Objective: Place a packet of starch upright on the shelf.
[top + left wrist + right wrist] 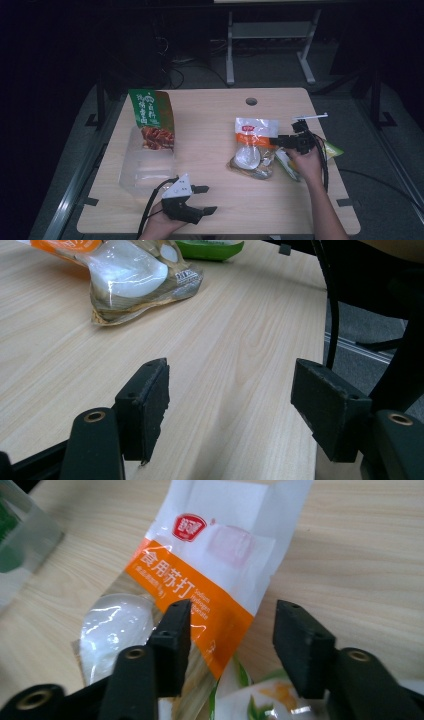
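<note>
A white and orange powder packet (252,145) lies flat on the wooden table (210,120), right of centre. My right gripper (276,142) hovers at its right edge, pointing left. In the right gripper view the jaws of that gripper (232,640) stand open over the packet (210,580), with its orange band between them and the pads apart from it. My left gripper (205,200) rests near the front edge, open with nothing between its fingers. The left gripper view has its open jaws (230,405) over bare wood, with the packet (135,275) farther off.
A clear plastic tub (145,167) sits at the left, with a green and red snack bag (151,120) leaning out of its far end. A green packet (332,149) lies under the right hand. A cable hole (251,101) is near the far edge.
</note>
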{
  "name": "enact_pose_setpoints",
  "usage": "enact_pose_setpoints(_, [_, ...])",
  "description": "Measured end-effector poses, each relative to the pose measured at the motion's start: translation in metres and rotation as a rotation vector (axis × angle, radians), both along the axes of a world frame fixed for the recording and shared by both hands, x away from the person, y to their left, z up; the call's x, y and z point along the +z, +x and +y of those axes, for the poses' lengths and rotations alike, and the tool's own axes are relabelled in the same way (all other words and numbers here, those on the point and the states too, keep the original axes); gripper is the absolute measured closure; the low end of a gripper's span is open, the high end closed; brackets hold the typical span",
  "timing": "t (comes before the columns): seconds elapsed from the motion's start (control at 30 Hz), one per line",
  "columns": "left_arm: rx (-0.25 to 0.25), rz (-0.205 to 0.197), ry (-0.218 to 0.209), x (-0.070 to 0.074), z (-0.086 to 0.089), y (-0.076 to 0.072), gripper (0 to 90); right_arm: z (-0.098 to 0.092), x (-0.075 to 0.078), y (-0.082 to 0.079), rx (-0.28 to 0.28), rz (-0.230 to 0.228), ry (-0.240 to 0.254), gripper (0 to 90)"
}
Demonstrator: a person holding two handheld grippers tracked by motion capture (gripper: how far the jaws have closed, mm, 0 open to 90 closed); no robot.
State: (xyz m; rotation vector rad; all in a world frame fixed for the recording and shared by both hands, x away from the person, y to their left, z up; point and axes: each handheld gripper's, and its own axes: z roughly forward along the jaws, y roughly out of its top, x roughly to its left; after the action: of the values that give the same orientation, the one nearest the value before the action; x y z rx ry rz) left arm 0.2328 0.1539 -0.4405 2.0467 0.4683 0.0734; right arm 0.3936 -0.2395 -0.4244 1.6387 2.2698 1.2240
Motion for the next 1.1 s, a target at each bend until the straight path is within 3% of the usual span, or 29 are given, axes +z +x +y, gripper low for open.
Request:
enact_pose_setpoints(0.17, [0.003, -0.002, -0.005, 0.001, 0.001, 0.000, 31.3, 0.013, -0.006, 0.007, 0.024, 0.035, -0.016, 72.6])
enact_pose_setpoints(0.23, [0.005, -0.002, -0.003, 0.001, 0.002, 0.001, 31.3, 0.016, -0.007, 0.007, 0.033, 0.042, -0.010, 83.9])
enact_pose_setpoints(0.3, [0.009, -0.001, -0.007, 0.001, 0.003, 0.002, 31.4, 0.017, -0.006, 0.005, 0.046, 0.041, 0.003, 89.4])
enact_pose_setpoints(0.53, [0.007, -0.002, -0.007, 0.001, 0.002, 0.002, 31.4, 0.020, 0.003, -0.003, 0.098, 0.023, 0.028, 88.3])
enact_pose_setpoints(0.63, [0.006, -0.003, -0.008, 0.002, 0.001, 0.001, 31.4, 0.019, -0.001, 0.001, 0.090, 0.050, 0.044, 74.8])
enact_pose_setpoints(0.73, [0.006, -0.001, -0.008, 0.001, 0.001, 0.001, 31.4, 0.021, -0.008, 0.007, 0.069, 0.079, 0.029, 69.2])
enact_pose_setpoints(0.8, [0.006, -0.001, -0.007, 0.001, 0.001, 0.002, 31.3, 0.024, -0.012, 0.011, 0.063, 0.092, 0.040, 70.4])
enact_pose_setpoints(0.93, [0.009, 0.000, -0.006, 0.002, 0.002, 0.002, 31.4, 0.029, -0.013, 0.011, 0.081, 0.092, 0.059, 88.9])
enact_pose_setpoints(1.1, [0.014, -0.001, -0.010, 0.002, 0.003, 0.002, 31.4, 0.034, -0.002, 0.000, 0.114, 0.030, 0.069, 89.6])
